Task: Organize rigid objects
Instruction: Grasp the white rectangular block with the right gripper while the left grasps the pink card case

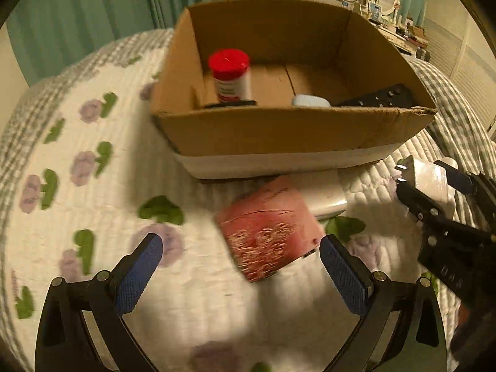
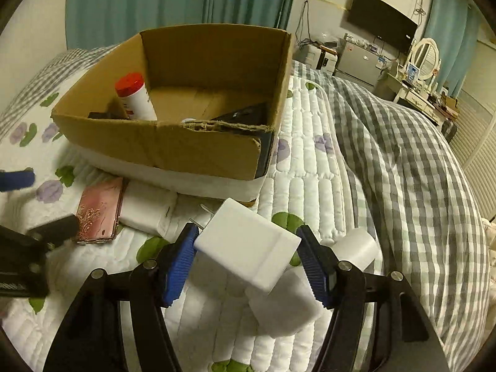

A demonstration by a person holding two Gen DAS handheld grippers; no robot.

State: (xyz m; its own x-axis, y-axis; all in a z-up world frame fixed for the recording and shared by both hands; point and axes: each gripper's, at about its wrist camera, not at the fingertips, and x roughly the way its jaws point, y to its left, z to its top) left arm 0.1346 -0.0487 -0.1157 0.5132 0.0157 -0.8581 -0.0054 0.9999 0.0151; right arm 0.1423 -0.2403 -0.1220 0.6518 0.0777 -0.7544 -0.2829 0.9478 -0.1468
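Right wrist view: our right gripper (image 2: 248, 248) pinches the white charger (image 2: 248, 245), its prongs aimed ahead-left at the cardboard box (image 2: 155, 145). Our left gripper (image 1: 240, 255) is spread wide, the pink phone (image 1: 266, 229) lying on the quilt (image 1: 93, 186) just ahead between its fingers.

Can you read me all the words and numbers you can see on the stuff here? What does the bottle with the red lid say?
No text can be read for sure.
Red-lidded bottle: its label has print, too blurred to read.
Pink case: only a gold flower pattern, no words.
White charger held in the right gripper: plain, no print visible.
Black remote in the cardboard box: button marks too small.
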